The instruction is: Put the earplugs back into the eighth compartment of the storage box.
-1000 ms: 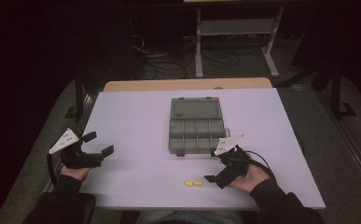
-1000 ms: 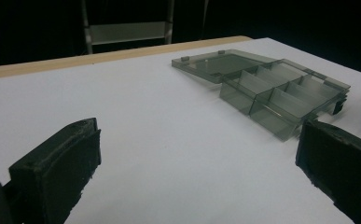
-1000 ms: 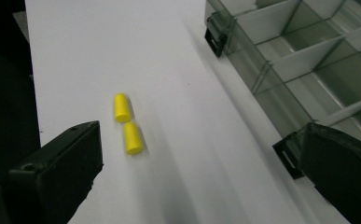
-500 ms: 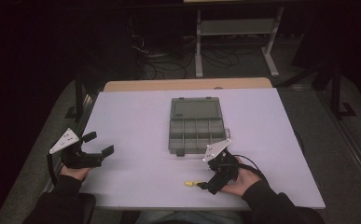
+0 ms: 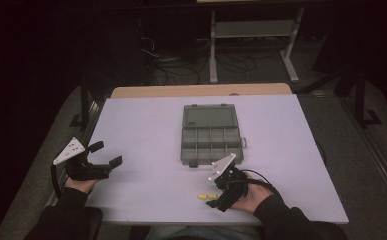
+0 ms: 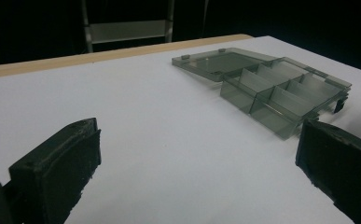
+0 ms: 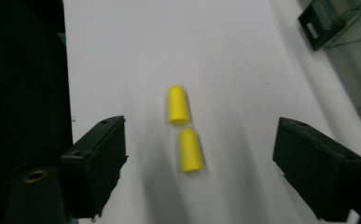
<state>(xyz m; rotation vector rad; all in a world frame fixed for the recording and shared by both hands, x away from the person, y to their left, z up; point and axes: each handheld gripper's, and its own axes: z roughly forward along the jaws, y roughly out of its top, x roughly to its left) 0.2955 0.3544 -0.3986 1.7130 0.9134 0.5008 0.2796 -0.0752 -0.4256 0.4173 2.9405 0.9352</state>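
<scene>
Two yellow earplugs [image 5: 201, 197] lie end to end on the white table [image 5: 141, 125] near its front edge. In the right gripper view the far earplug [image 7: 177, 105] and the near earplug [image 7: 190, 150] rest between my jaws. My right gripper [image 5: 216, 197] hovers just right of them, open, touching neither. A grey see-through compartment box [image 5: 211, 135] sits open at the table's centre, lid [image 6: 220, 60] laid flat behind it. My left gripper [image 5: 107, 154] stands open near the left edge, holding nothing, with the box [image 6: 281, 91] ahead to its right.
A corner latch of the box [image 7: 318, 28] shows at the right gripper view's upper right. The table's front edge runs close beside the earplugs. A wooden strip [image 5: 201, 90] borders the table's far side; a metal stand [image 5: 251, 30] and cables lie on the floor beyond.
My right gripper has moved left along the front edge and now has the earplugs between its open jaws. The left gripper has stayed put.
</scene>
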